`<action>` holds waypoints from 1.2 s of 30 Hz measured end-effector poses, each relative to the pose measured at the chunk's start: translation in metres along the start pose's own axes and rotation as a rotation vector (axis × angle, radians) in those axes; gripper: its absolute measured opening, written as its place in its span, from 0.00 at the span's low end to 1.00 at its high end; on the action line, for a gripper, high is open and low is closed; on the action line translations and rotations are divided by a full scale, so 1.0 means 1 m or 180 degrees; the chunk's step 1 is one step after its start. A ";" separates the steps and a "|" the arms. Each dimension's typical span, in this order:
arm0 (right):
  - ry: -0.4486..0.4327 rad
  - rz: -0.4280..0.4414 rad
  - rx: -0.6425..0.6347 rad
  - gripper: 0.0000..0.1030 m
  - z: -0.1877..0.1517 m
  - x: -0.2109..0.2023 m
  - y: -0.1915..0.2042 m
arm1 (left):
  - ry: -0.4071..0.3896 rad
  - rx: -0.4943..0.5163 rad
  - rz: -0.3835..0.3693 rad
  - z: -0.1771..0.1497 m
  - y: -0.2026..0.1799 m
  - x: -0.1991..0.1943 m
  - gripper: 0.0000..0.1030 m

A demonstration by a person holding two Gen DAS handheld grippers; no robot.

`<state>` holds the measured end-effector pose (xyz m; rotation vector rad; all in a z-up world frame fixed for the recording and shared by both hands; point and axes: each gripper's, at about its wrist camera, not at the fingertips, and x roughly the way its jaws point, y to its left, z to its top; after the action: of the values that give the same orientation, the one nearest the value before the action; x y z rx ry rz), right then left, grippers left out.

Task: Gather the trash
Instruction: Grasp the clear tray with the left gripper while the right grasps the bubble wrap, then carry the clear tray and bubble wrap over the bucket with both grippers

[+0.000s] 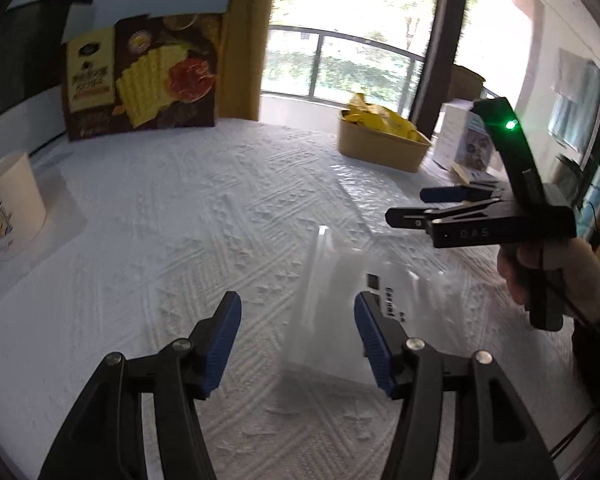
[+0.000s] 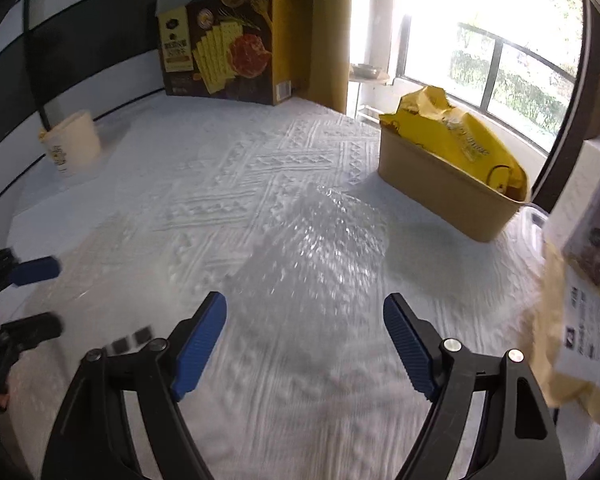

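- On the white embossed tablecloth [image 1: 172, 208], just ahead of the left gripper [image 1: 298, 344], lies a clear plastic bag [image 1: 352, 280] with dark print on it – flat, see-through, blurred at the edges.
- Left gripper: jaws apart, blue pads [image 1: 224, 340] clear of everything; the bag sits under and beyond the right-hand pad, and nothing is clamped between the two.
- Right gripper [image 2: 304, 344]: jaws spread wide over the cloth, gripping nothing. Ahead of it is a second patch of clear crinkled film [image 2: 320, 248], shiny and hard to outline.
- From the left wrist view the right gripper shows side-on at the right edge, held by a hand [image 1: 548, 276] in a light sleeve, a green light glowing on its upright part.
- Far side of the table: a tall cracker box [image 1: 140, 76] standing upright with its top flaps open (dark front, yellow panel).
- Right of centre – a tan rectangular tub [image 2: 440, 184] with a yellow wrapper [image 2: 456, 136] sticking out of it.
- Left edge: a pale paper cup [image 2: 74, 144], upright, well apart from the tub.
- Right edge of the right wrist view: a small white printed box [image 2: 588, 216] and tan paper packaging [image 2: 564, 368], close to the camera and blurred.
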<state>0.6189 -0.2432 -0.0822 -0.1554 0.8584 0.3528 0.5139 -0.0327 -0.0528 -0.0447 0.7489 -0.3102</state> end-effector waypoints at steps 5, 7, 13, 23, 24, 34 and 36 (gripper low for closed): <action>0.0155 -0.0003 0.0011 0.77 0.007 0.024 0.003 | 0.0062 -0.0060 -0.0016 0.001 0.006 0.003 0.59; 0.0151 -0.0029 0.0008 0.77 0.007 0.025 0.004 | 0.0082 -0.0044 -0.0032 0.001 0.005 0.004 0.59; 0.0143 0.0013 -0.0073 0.33 0.004 0.018 0.009 | 0.0222 0.0008 -0.0089 -0.001 -0.003 0.013 0.59; 0.0003 -0.0014 -0.0069 0.09 -0.023 -0.027 0.003 | 0.0424 0.0086 -0.0261 -0.001 -0.021 0.027 0.59; -0.0029 -0.0003 -0.0063 0.09 -0.027 -0.035 0.000 | 0.0440 0.0099 -0.0267 -0.001 -0.022 0.028 0.59; -0.0317 -0.0007 -0.0011 0.09 -0.061 -0.096 0.001 | 0.0514 0.0496 -0.0191 -0.003 -0.048 0.033 0.22; -0.0345 -0.0009 -0.0003 0.09 -0.065 -0.104 0.003 | 0.0519 0.0612 -0.0199 -0.003 -0.054 0.033 0.11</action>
<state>0.5089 -0.2832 -0.0446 -0.1371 0.7511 0.3558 0.5204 -0.0940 -0.0693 0.1407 0.8772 -0.4480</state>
